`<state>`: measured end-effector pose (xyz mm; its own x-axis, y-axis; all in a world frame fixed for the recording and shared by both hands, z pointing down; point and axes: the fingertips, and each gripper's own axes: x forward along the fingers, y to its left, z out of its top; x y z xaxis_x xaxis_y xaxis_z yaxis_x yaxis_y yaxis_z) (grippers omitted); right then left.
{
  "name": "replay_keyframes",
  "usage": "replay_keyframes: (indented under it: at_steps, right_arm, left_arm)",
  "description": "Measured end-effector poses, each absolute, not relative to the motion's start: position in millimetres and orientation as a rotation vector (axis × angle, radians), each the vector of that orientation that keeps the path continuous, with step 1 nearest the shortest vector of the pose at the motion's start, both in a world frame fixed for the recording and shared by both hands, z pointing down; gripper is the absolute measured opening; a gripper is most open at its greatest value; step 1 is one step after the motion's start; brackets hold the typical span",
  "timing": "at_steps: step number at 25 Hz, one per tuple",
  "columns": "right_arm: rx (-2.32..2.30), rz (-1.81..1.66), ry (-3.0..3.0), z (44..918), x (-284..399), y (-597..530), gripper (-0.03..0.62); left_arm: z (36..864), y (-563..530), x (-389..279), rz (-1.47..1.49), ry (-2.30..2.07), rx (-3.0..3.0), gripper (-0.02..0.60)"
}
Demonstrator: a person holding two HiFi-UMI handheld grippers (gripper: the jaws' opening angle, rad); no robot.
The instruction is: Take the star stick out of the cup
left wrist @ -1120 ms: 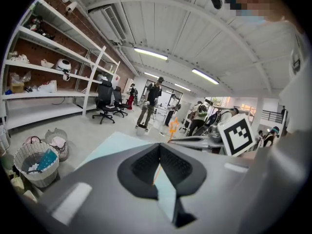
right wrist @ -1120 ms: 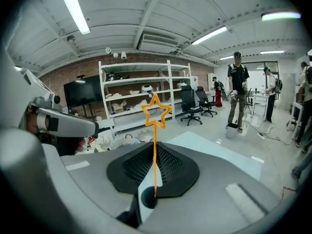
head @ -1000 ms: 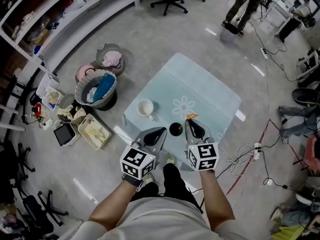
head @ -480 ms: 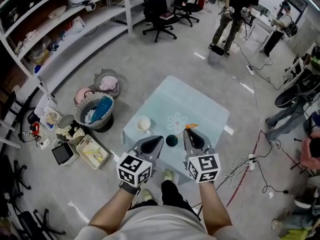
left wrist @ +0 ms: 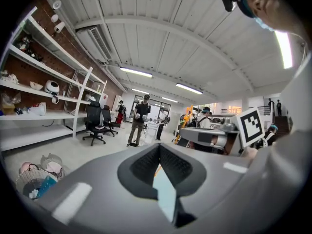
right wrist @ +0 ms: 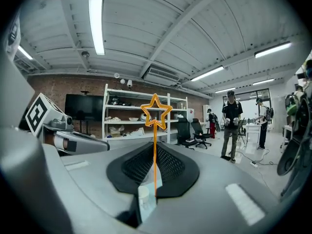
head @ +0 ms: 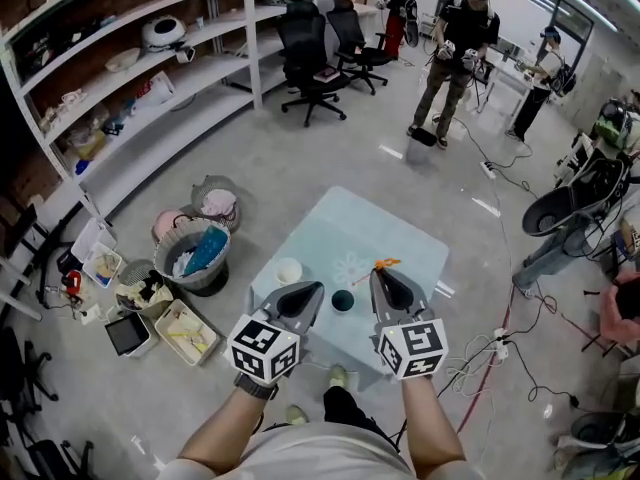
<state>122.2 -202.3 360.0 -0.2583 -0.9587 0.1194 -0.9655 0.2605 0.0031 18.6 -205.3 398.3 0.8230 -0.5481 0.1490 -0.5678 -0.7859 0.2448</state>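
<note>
The orange star stick (right wrist: 155, 112) stands upright between the jaws of my right gripper (right wrist: 155, 149), which is shut on its thin stem. In the head view the star stick (head: 384, 264) juts from the right gripper (head: 377, 272), high above the pale blue table (head: 405, 240). A small dark cup (head: 343, 300) and a white cup (head: 288, 270) stand on the table's near part. My left gripper (head: 317, 289) hovers beside the right one, its jaws (left wrist: 158, 148) shut with nothing in them.
Baskets with cloths (head: 191, 252) and a flat tray (head: 186, 320) sit on the floor left of the table. White shelves (head: 130, 73) line the left wall. Office chairs (head: 312, 56) and standing people (head: 456, 43) are farther off. Cables (head: 487, 348) trail at the right.
The view has lifted away from the table and now takes in more of the room. Both grippers keep their side-by-side pose, and the star stick stays in the right one.
</note>
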Motion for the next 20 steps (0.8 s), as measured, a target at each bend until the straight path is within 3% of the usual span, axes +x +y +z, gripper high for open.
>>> replay_keyframes:
  at_steps: [20]
  right_arm:
    - [1.897, -0.048, -2.427, 302, 103, -163, 0.026]
  left_arm:
    - [336, -177, 8, 0.02, -0.845, 2.827, 0.006]
